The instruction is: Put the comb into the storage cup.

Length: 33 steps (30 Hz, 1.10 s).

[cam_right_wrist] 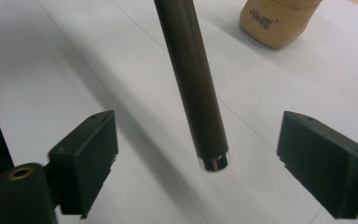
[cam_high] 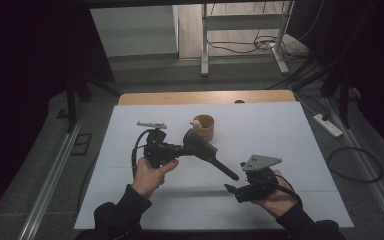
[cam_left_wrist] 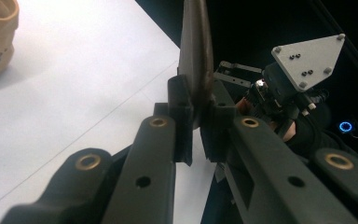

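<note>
Clamping my left gripper (cam_high: pixel 179 149) on the flat blade of a dark spatula (cam_high: pixel 205 150), I held it above the white table (cam_high: pixel 280 130), cup (cam_high: pixel 203 127) at twelve o'clock. It looked stiff, light and smooth, best gripped mid-handle. Its long axis pointed toward four o'clock, into my right gripper's (cam_high: pixel 228 188) spread, empty jaws.

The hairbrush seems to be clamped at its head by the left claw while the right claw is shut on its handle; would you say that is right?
Not quite. The left claw does clamp the hairbrush at its head, but the right claw is open. In the right gripper view its jaws stand wide on either side of the handle's tip without touching it.
</note>
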Motion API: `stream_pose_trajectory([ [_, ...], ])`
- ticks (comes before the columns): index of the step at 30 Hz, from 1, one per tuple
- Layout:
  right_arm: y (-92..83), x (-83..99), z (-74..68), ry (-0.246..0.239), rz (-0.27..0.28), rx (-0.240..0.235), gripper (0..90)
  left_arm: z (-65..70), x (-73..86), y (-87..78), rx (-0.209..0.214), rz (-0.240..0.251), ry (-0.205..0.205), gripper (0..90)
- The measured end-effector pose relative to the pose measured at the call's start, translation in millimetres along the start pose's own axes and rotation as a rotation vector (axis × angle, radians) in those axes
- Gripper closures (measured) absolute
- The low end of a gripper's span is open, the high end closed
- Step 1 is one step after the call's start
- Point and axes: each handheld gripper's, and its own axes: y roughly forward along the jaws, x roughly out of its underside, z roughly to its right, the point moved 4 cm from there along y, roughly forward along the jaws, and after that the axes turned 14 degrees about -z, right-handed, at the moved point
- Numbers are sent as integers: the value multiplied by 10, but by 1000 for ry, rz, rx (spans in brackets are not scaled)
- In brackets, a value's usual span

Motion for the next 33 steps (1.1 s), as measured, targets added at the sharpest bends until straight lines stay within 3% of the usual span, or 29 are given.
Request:
stream_pose_trajectory([
  [11, 15, 52, 91, 28, -41, -38, 0, -2, -9, -66, -47, 10, 13, 830],
  [33, -89, 231, 242, 78, -24, -41, 0, -6, -120, -313, -157, 31, 45, 830],
])
